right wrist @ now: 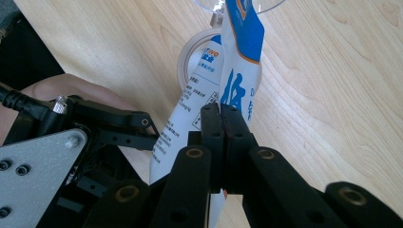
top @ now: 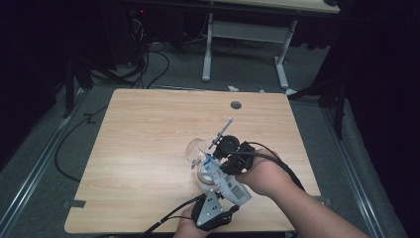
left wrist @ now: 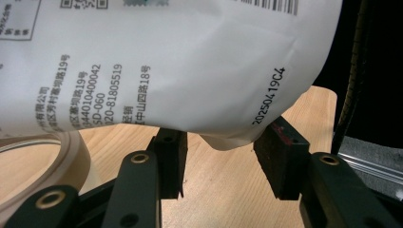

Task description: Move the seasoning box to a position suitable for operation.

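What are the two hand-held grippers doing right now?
Left hand-held gripper: open, pouch bottom between its jaws, not pinched.
Right hand-held gripper: closed on the white-and-blue pouch.

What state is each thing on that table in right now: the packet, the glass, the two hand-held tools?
White and blue pouch: held tilted, its top end at the glass's mouth.
Clear glass: on the table, lying tipped; contents cannot be told.
Roll of tape: flat on the table under the pouch.
Right gripper: jaws shut on the pouch.
Left gripper: jaws open either side of the pouch's lower corner, not pressing it.
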